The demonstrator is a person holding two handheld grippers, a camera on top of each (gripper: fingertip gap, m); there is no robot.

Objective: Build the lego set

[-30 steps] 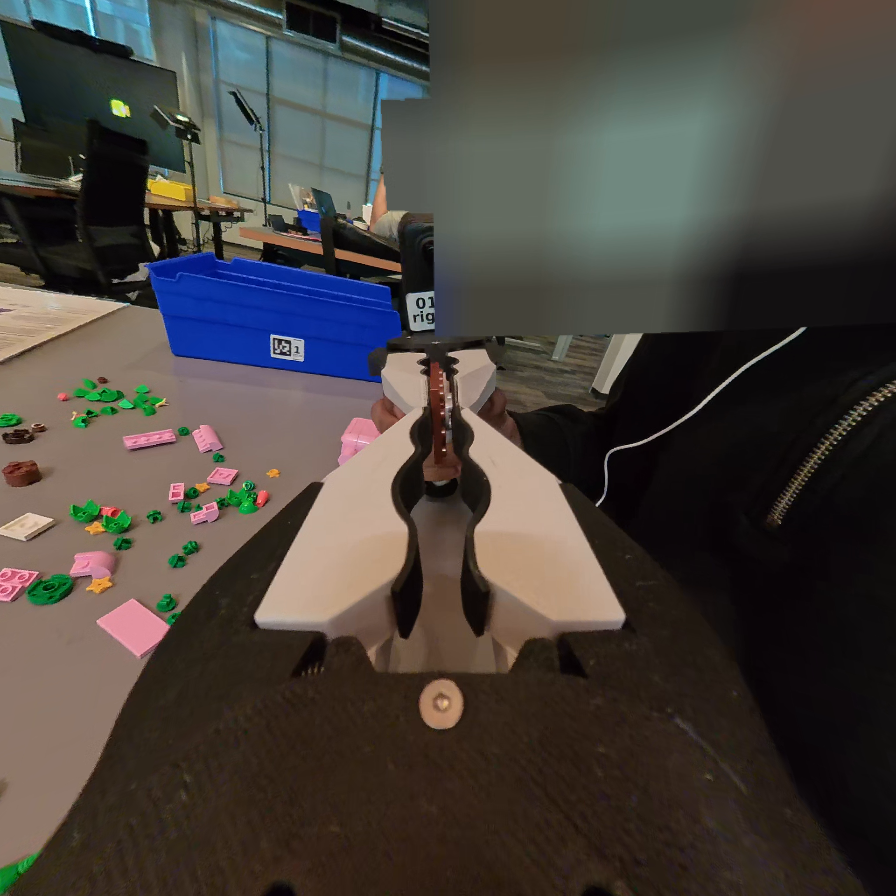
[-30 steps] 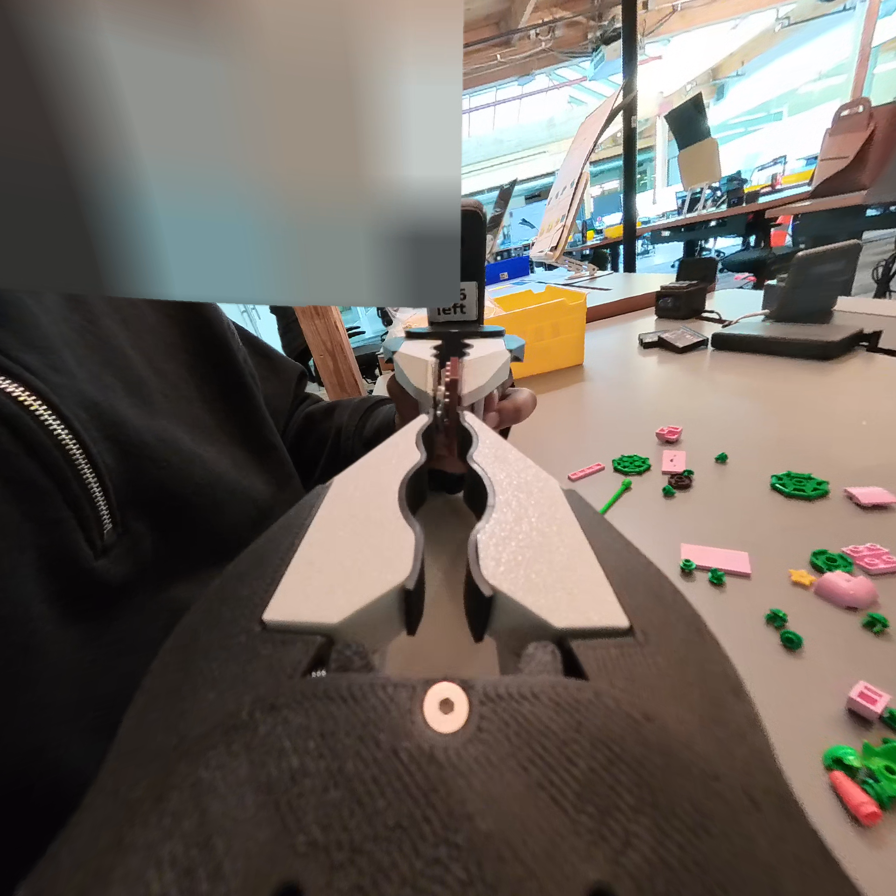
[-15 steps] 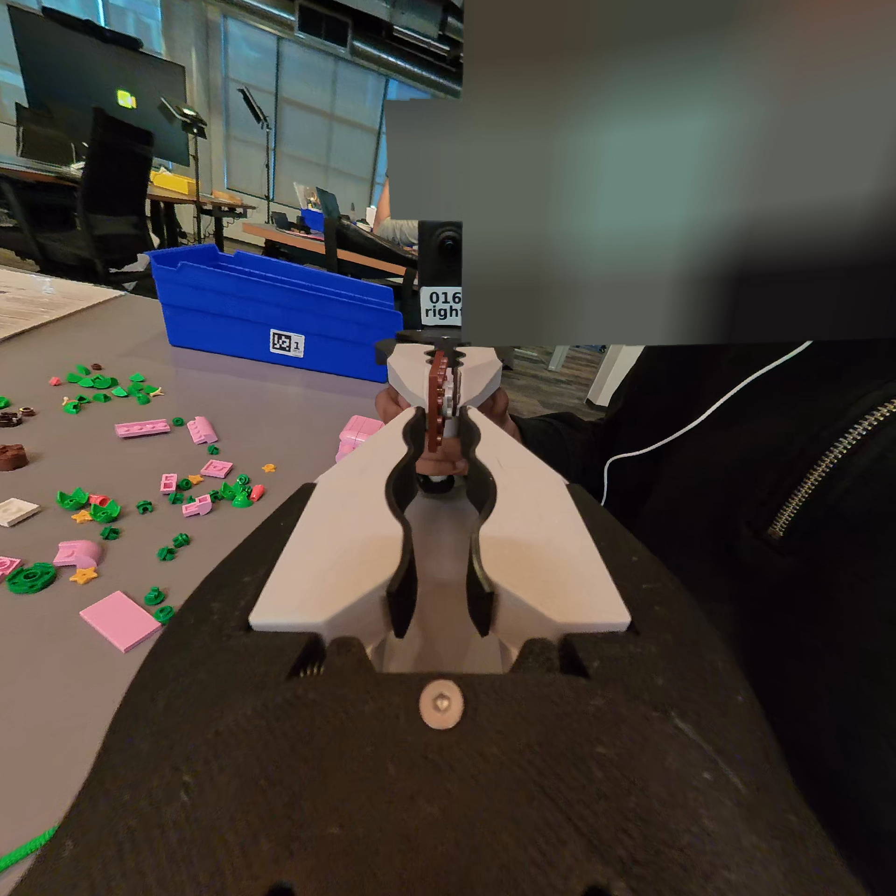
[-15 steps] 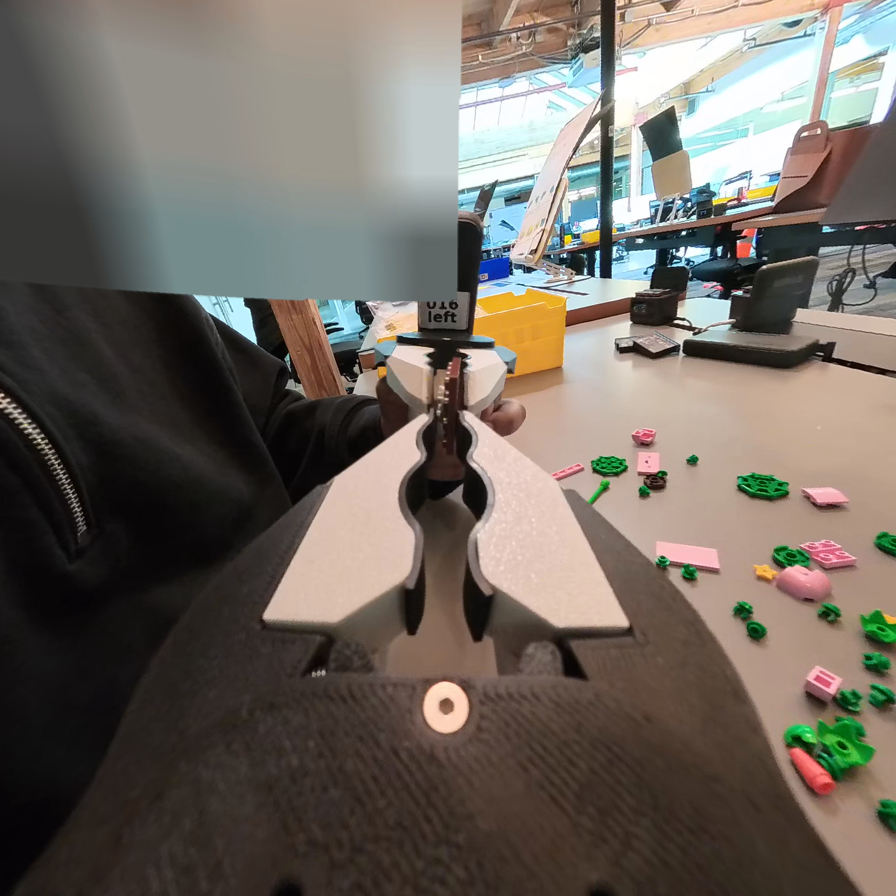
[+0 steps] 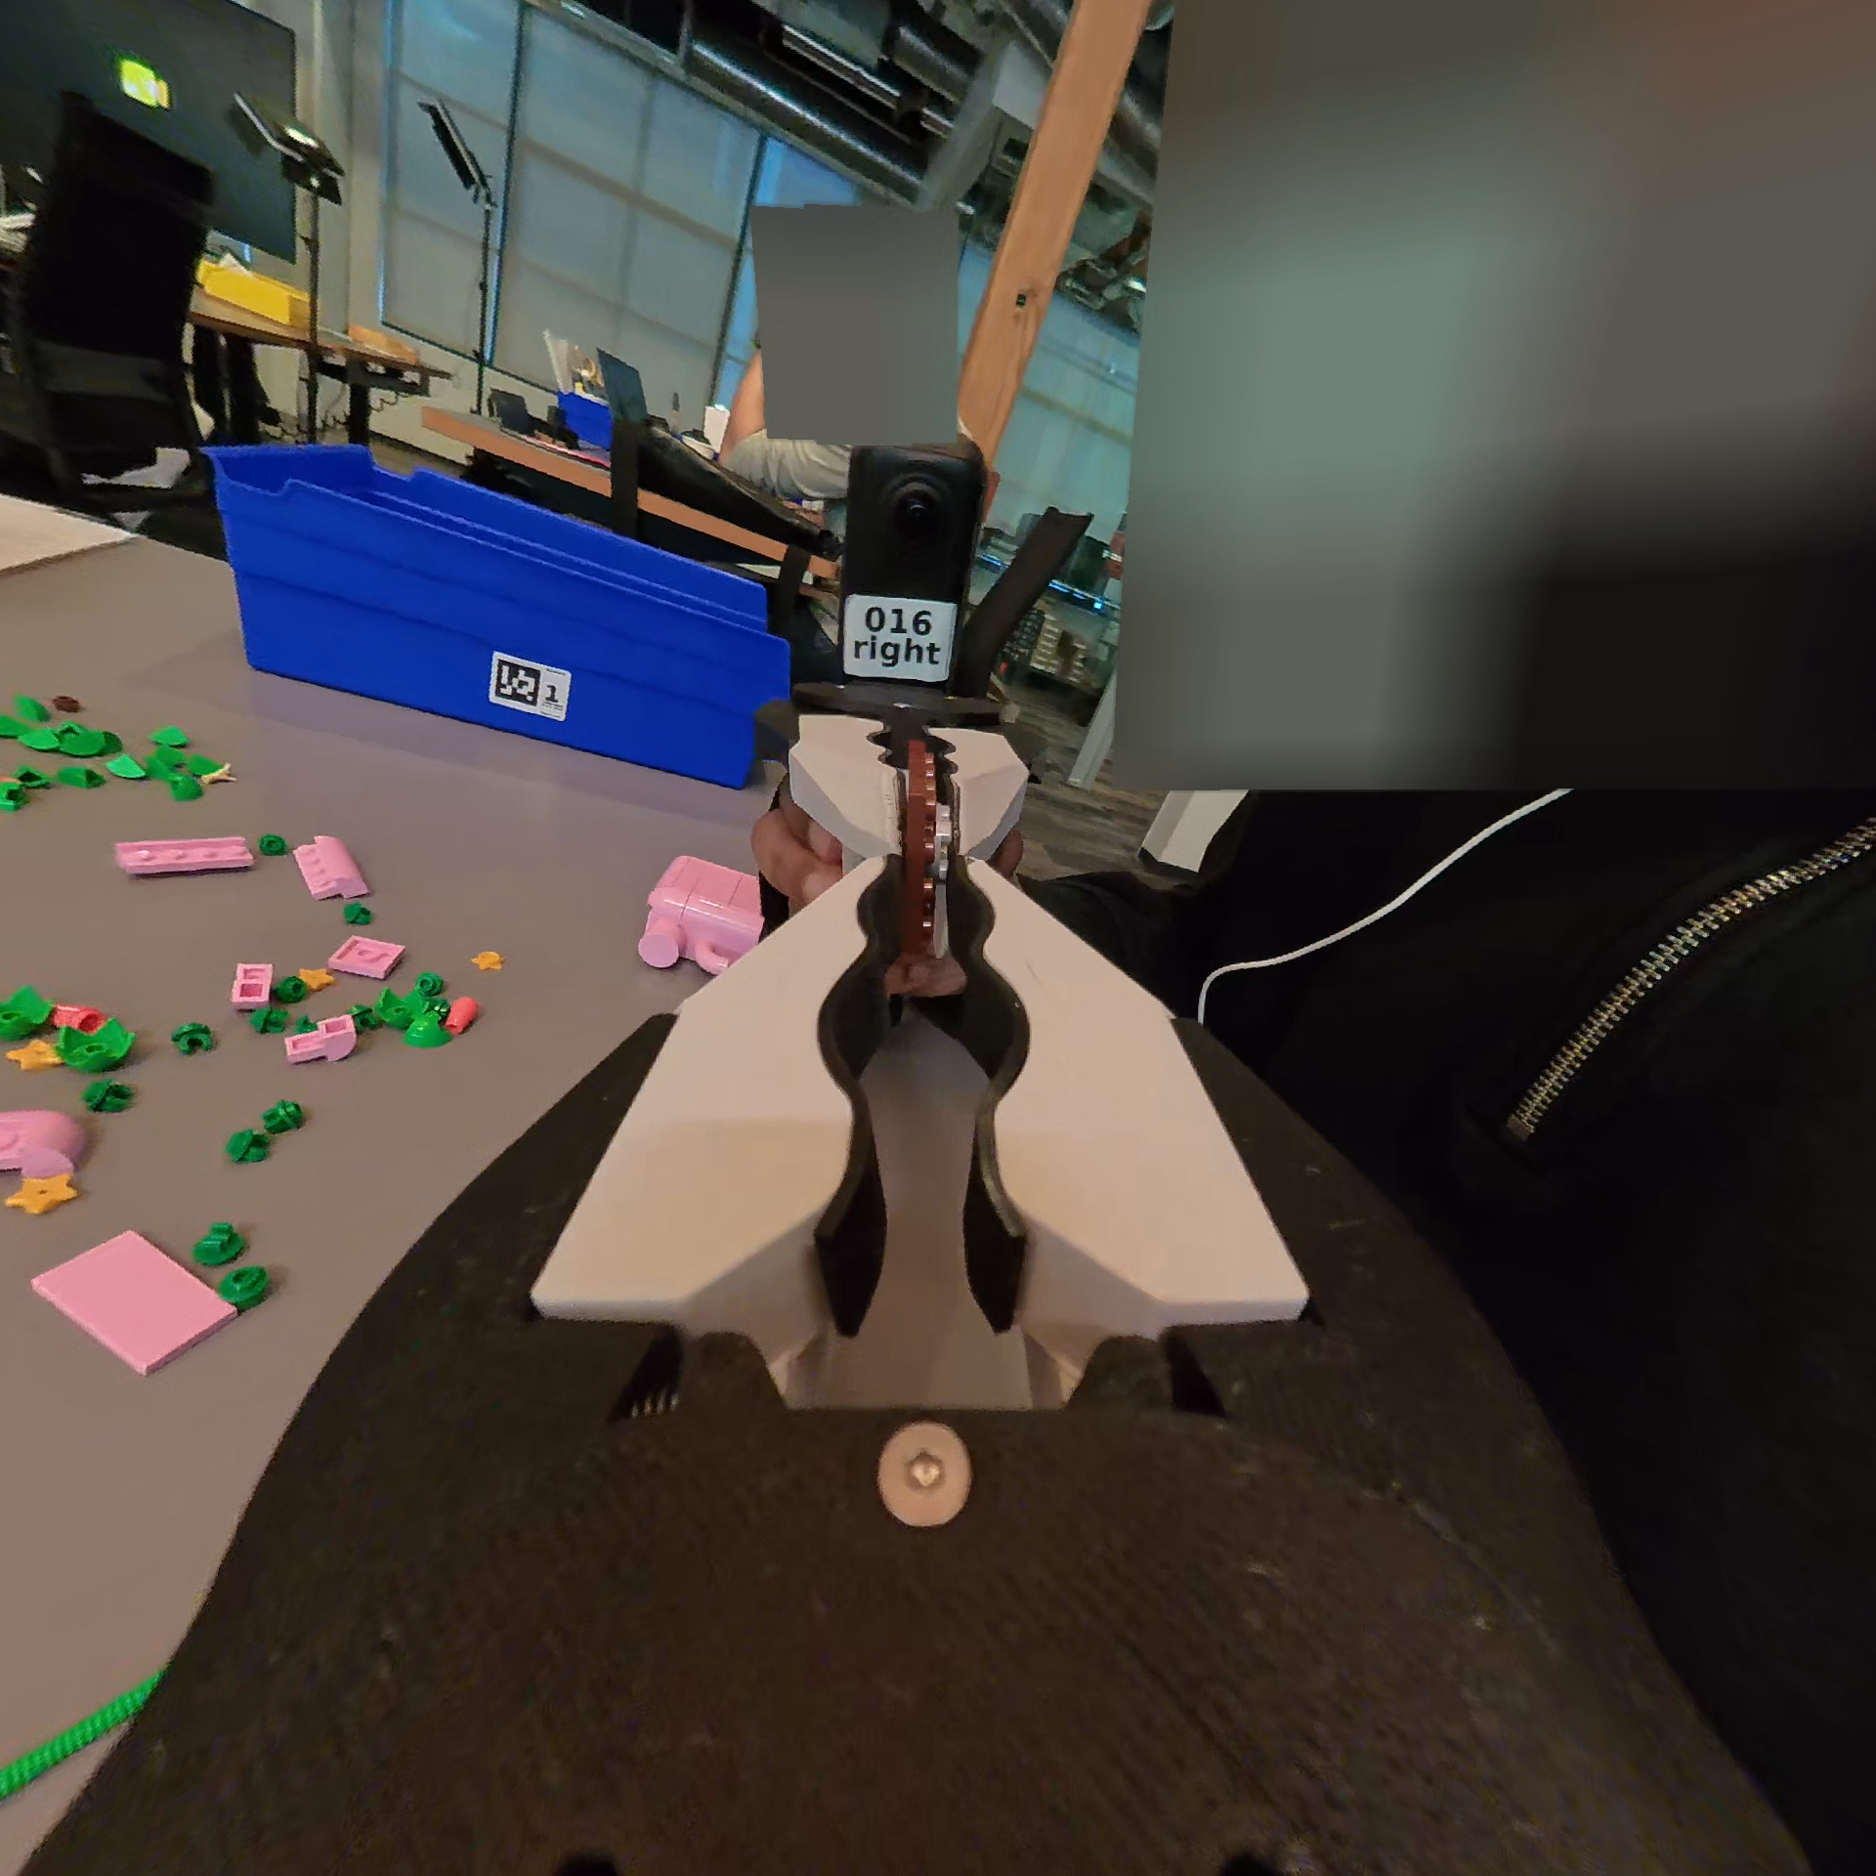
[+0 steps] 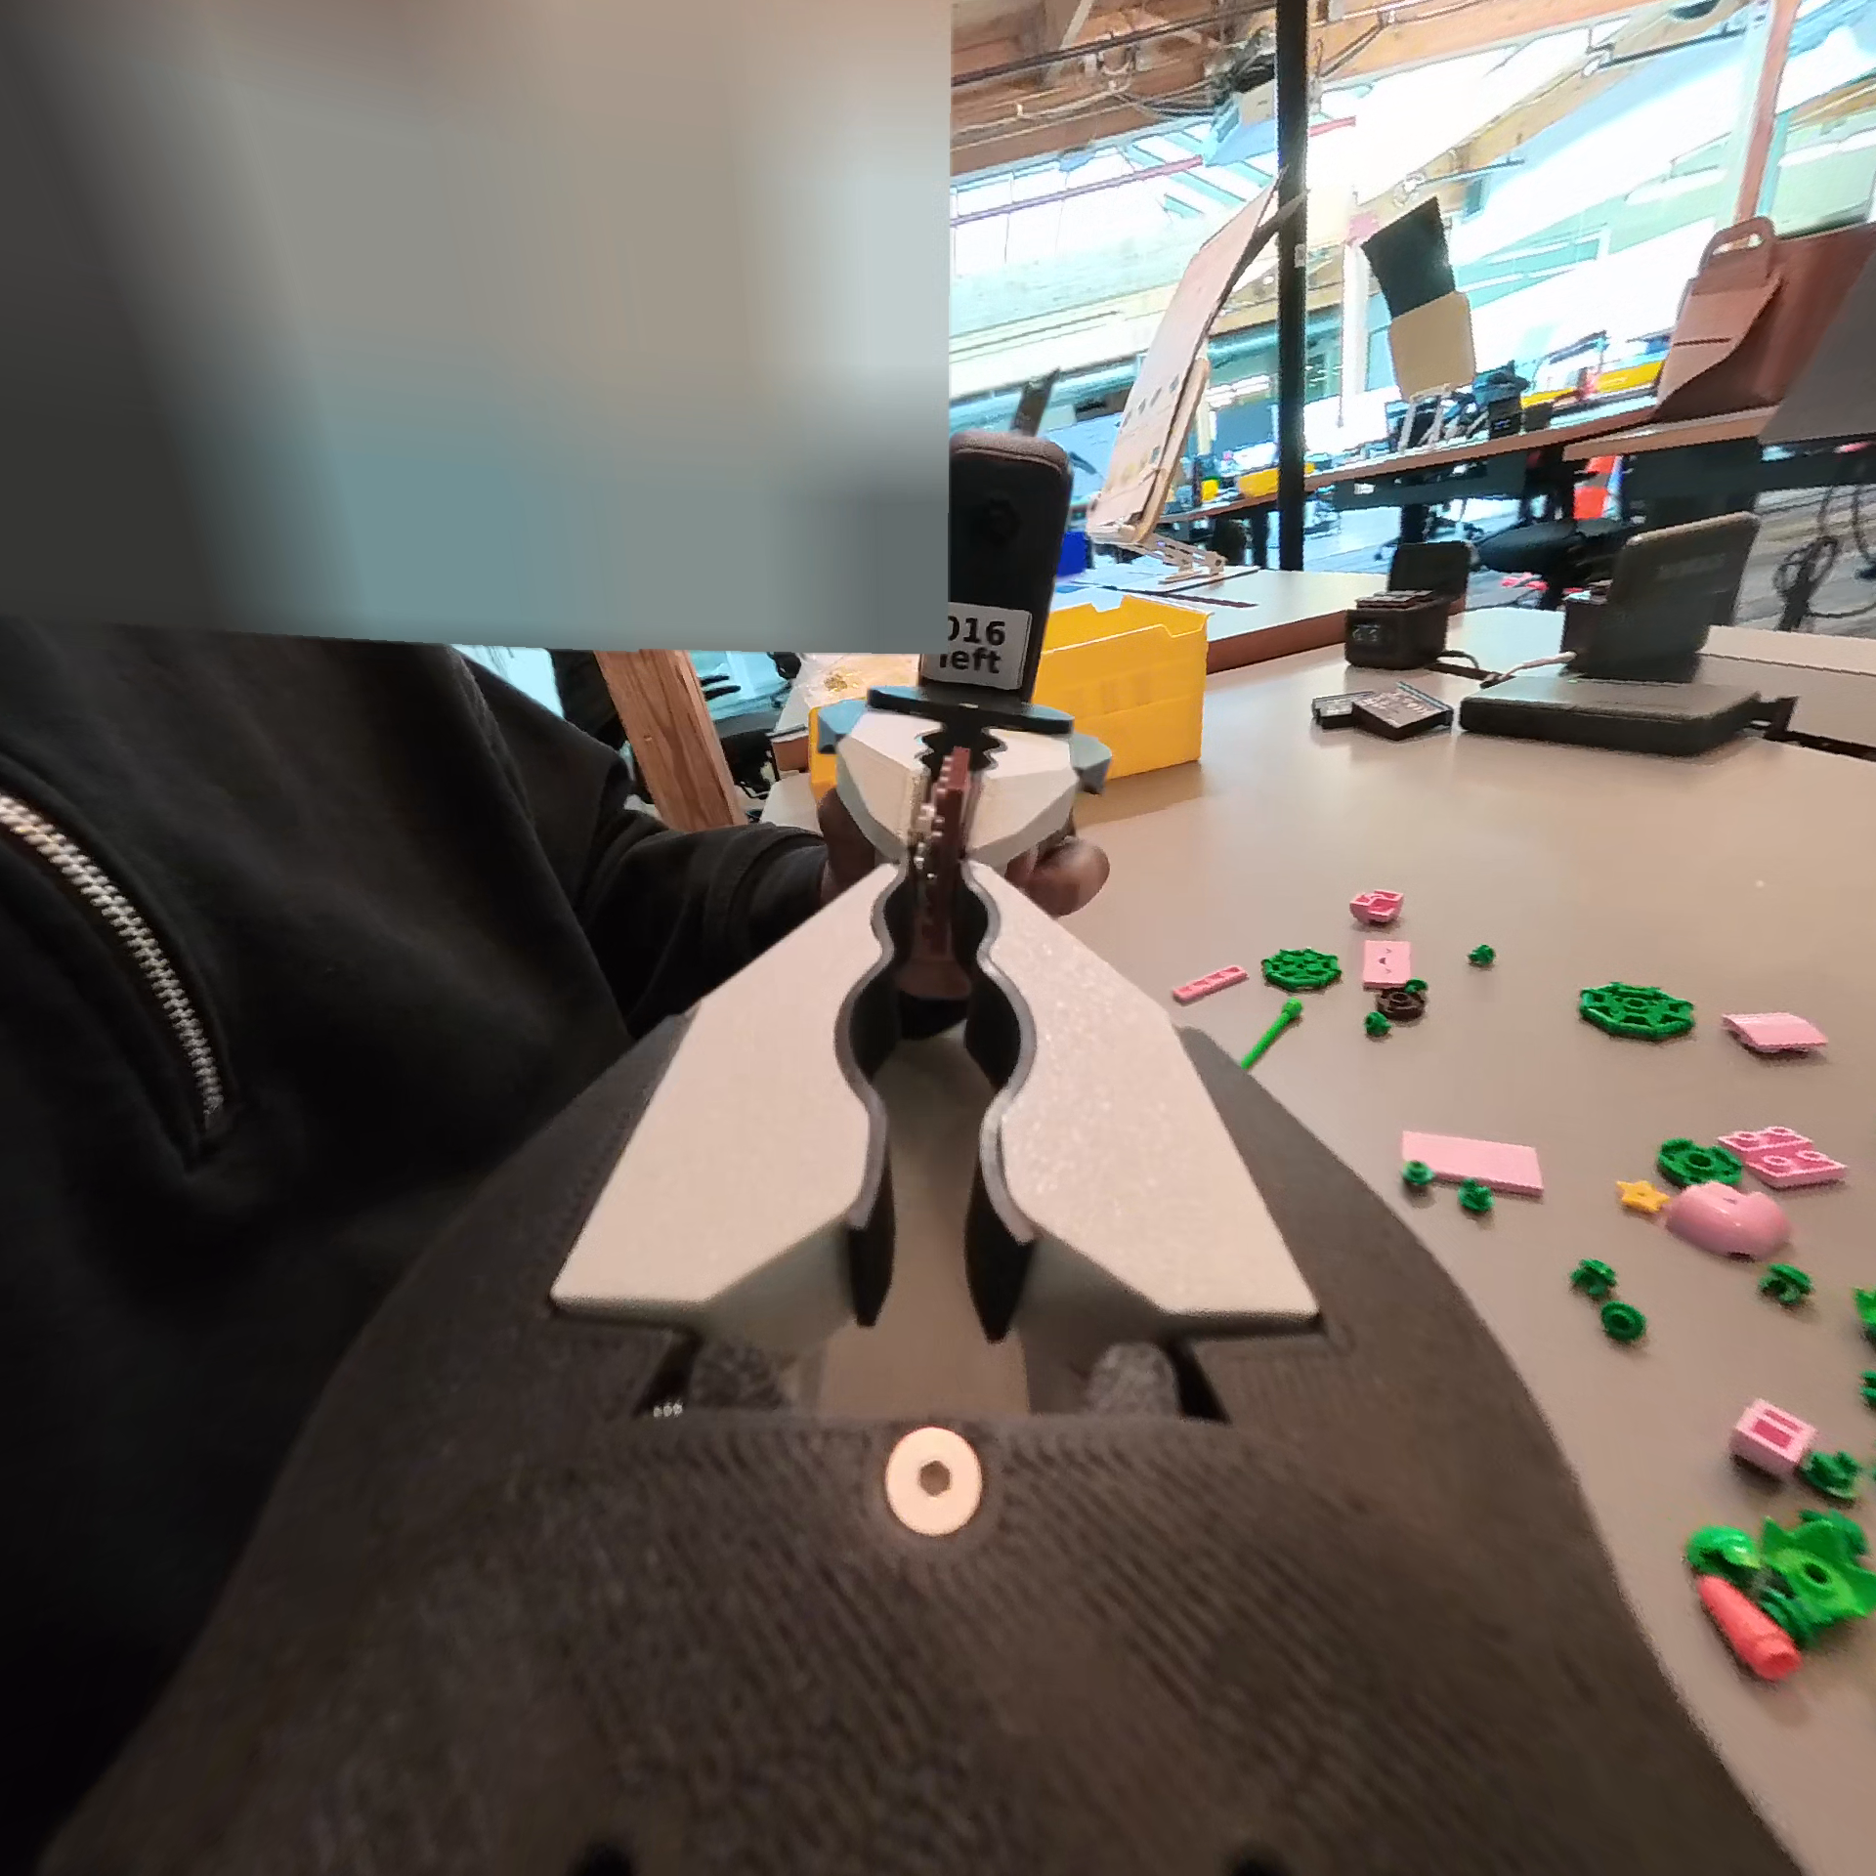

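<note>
Both grippers meet tip to tip at frame centre, held up above the grey table (image 5: 508, 843), in front of the person's black zip jacket (image 5: 1523, 1117).

Left gripper (image 5: 919, 893): jaws pinched together on the edge of a reddish-brown round lego plate (image 5: 919, 863), held edge-on, toothed/studded rim visible. A small light grey piece (image 5: 946, 843) sits against its right face. Right gripper (image 6: 929, 893): jaws also closed on the same brown-and-grey stack, seen from the other side; which gripper carries which piece I can't tell.

Handling, my read: hard ABS, rigid, very light, glossy, so slippery under the smooth white fingers (image 5: 731, 1066). Thin plate gives little bite, and it can pivot or pop out if the press load runs off-axis. Best hold is across the flat faces near the rim, leaving the stud area free, then push square along the stud axis. Not fragile, but a dropped piece bounces.

Loose parts lie on the table at left of the left wrist view: flat pink tile (image 5: 132, 1299), pink slotted bricks, green leaf and stud bits, a yellow star (image 5: 41, 1193), and a pink partial build (image 5: 700, 914) just beside the grippers. Blue plastic bin (image 5: 457, 609) behind, upper left. Yellow bin (image 6: 1137, 690) behind centre in the right wrist view.
</note>
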